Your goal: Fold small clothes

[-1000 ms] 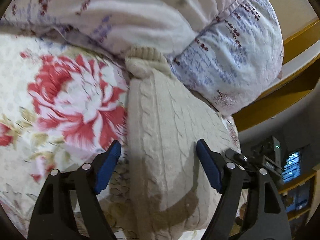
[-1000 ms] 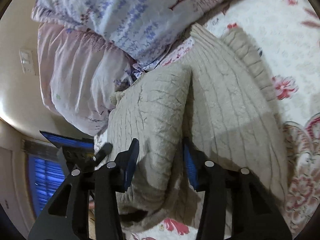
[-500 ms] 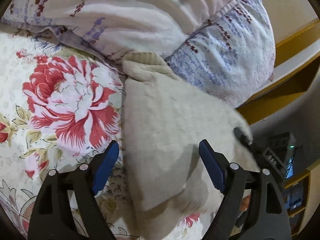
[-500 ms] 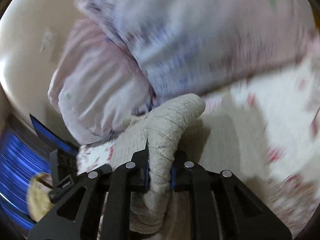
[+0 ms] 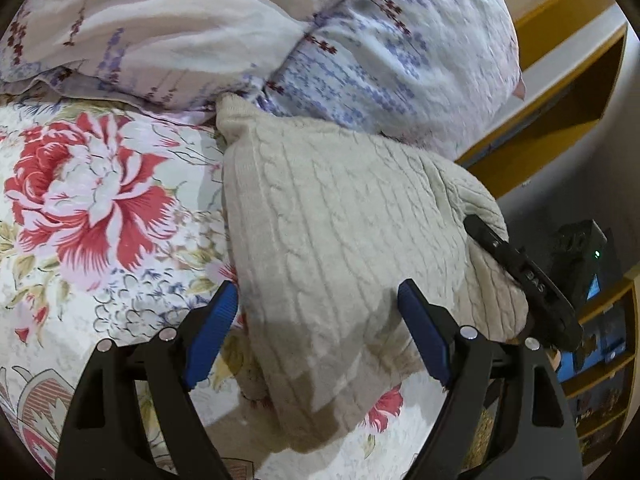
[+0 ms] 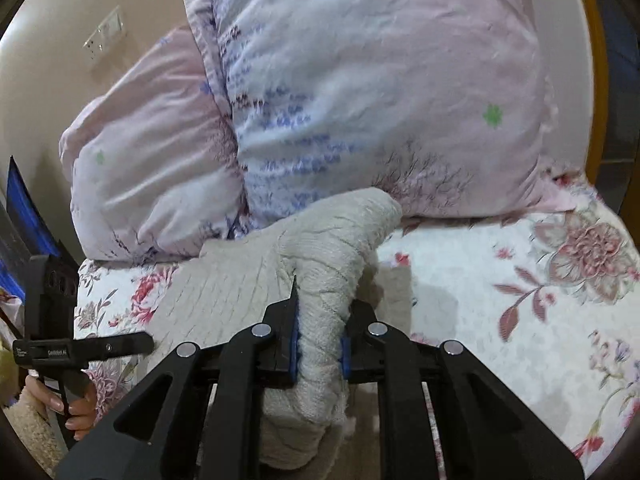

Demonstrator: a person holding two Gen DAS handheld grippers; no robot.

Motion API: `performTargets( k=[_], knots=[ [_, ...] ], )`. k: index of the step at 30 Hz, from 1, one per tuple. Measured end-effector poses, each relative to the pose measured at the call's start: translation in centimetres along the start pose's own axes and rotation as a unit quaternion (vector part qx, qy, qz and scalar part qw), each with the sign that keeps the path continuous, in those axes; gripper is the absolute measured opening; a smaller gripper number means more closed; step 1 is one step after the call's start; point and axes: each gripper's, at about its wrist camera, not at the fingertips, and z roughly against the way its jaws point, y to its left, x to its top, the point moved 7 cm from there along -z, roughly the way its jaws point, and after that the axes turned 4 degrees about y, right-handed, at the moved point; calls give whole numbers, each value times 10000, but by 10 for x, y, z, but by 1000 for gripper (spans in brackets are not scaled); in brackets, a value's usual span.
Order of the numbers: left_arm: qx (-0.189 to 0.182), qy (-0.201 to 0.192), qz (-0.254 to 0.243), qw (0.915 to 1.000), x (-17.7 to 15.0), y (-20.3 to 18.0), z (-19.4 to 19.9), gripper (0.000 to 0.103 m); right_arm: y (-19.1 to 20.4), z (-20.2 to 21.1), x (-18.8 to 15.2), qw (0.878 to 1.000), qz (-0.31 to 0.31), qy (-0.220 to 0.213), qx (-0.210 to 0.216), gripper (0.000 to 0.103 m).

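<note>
My right gripper (image 6: pixel 319 342) is pinched tight on a bunched fold of the cream cable-knit sweater (image 5: pixel 344 240). In the right wrist view the knit wells up between the two blue pads at bottom centre and bulges above and below them, so the jaws stand almost together with only that wad of wool between. They have just been closing onto it. From the pinch, the sweater rises in a rounded hump toward the middle of the frame and spreads out flat to the left over the flowered bedspread (image 6: pixel 500 280).

My left gripper (image 5: pixel 318 336) stands wide apart. In the left wrist view its blue pads (image 5: pixel 420 332) sit at lower left and lower right, with the sweater lying between and beyond them; the left pad is just beside the sweater's edge, the right one over the knit, and I cannot tell whether either touches the cloth. It grips nothing. Its jaws have just been opening a little.

In that same view the sweater fills the centre, its ribbed end tucked against the pillows (image 5: pixel 360 40) at the top, its right side lifted where a black finger of my other tool enters from the right edge. The big red flower of the bedspread fills the left of the frame.

At lower left of the right wrist view, a hand (image 6: pixel 76 404) holds the left tool's handle.
</note>
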Motion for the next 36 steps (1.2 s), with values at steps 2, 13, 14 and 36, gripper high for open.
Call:
performTargets(
  k=[2, 13, 14, 36],
  knots=[
    [2, 49, -74, 10000, 0, -2, -1, 82, -21, -12, -9, 9990, -328, 251, -157, 15],
    [-46, 252, -15, 9997, -6, 2, 1, 82, -58, -3, -25, 9879, -1440, 570, 84, 47],
    [-60, 259, -1, 9996, -7, 3, 2, 82, -60, 6, -26, 9865, -1544, 517, 149, 51],
    [-189, 525, 436, 9975, -40, -8, 21, 57, 3, 59, -72, 9929, -770, 707, 568, 36]
  ],
)
